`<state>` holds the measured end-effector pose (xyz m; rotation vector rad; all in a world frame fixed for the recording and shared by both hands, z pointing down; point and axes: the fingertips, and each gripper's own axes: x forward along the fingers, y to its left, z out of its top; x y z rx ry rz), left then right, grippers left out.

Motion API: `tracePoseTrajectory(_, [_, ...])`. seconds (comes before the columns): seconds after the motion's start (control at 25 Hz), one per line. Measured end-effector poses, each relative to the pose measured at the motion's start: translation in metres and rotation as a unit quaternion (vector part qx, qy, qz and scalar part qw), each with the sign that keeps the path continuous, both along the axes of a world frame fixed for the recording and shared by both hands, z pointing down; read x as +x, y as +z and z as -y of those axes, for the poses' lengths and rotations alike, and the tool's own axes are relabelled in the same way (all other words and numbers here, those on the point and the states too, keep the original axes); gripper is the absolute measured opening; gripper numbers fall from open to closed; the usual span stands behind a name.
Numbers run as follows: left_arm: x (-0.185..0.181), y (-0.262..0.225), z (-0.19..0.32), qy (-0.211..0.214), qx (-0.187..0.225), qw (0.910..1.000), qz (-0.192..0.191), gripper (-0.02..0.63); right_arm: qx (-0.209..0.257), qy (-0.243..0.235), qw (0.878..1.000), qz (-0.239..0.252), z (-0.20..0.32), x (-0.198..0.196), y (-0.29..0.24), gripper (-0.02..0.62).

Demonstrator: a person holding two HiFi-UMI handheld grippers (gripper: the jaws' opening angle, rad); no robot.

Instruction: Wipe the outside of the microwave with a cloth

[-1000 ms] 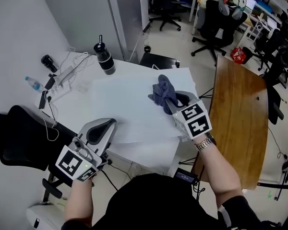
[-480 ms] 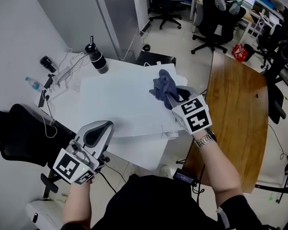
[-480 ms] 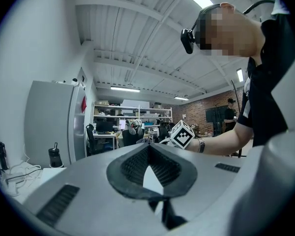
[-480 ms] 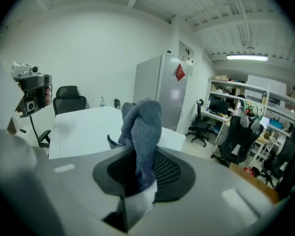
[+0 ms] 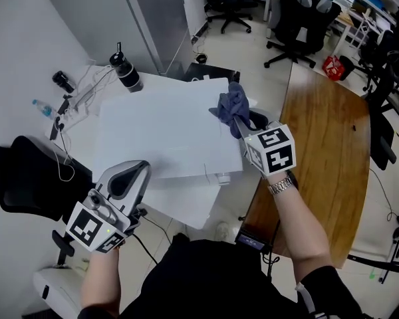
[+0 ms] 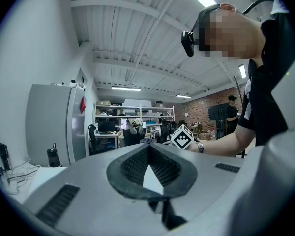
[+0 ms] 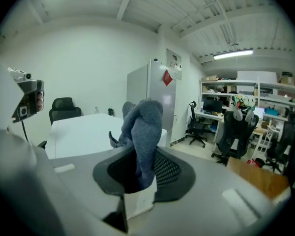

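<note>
The microwave shows from above as a broad white flat top [image 5: 163,128] on a white table. A grey-blue cloth [image 5: 233,102] is bunched at the top's far right corner. My right gripper [image 5: 239,121] is shut on that cloth; in the right gripper view the cloth [image 7: 142,127] rises from between the jaws. My left gripper [image 5: 130,178] hovers at the top's near left edge, shut with nothing in it. The left gripper view shows its pads [image 6: 137,162] meeting at the tip and the right gripper's marker cube [image 6: 182,137] beyond.
A black bottle [image 5: 125,72] stands at the table's far left corner. A power strip with cables [image 5: 80,98] and a small water bottle [image 5: 43,106] lie to the left. A black chair [image 5: 26,178] is at the left, a wooden table [image 5: 326,131] at the right.
My right gripper has carried the cloth across the white top toward its far right corner. The left gripper has shifted along the near left edge, still shut.
</note>
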<state>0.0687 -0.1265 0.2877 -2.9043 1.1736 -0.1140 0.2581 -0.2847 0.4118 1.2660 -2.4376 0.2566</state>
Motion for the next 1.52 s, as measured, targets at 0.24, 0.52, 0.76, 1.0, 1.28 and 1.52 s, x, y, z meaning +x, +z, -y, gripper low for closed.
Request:
tracePoseTrajectory(0.24, [0.010, 0.004, -0.004, -0.023, -0.001, 0.9997, 0.002, 0.005, -0.002, 0.008, 0.999, 0.039, 0.004, 0.018, 0.022, 0.086])
tracePoseTrajectory(0.52, [0.016, 0.013, -0.010, -0.045, -0.015, 0.9988, 0.010, 0.005, -0.021, 0.000, 0.997, 0.069, 0.006, 0.022, 0.070, 0.086])
tracePoseTrajectory(0.76, [0.018, 0.022, -0.015, -0.060, -0.027, 0.9976, 0.022, 0.005, -0.047, -0.003, 0.998, 0.052, 0.009, 0.023, 0.116, 0.086])
tracePoseTrajectory(1.0, [0.012, 0.026, -0.019, -0.082, -0.036, 0.9956, 0.029, 0.005, -0.076, -0.002, 0.997, 0.019, 0.010, 0.023, 0.157, 0.086])
tracePoseTrajectory(1.28, [0.007, 0.029, -0.022, -0.101, -0.042, 0.9936, 0.030, 0.005, -0.104, -0.007, 0.994, -0.014, 0.013, 0.022, 0.192, 0.086])
tracePoseTrajectory(1.52, [0.003, 0.037, -0.027, -0.116, -0.051, 0.9915, 0.031, 0.005, -0.124, -0.006, 0.992, -0.036, 0.014, 0.022, 0.217, 0.086])
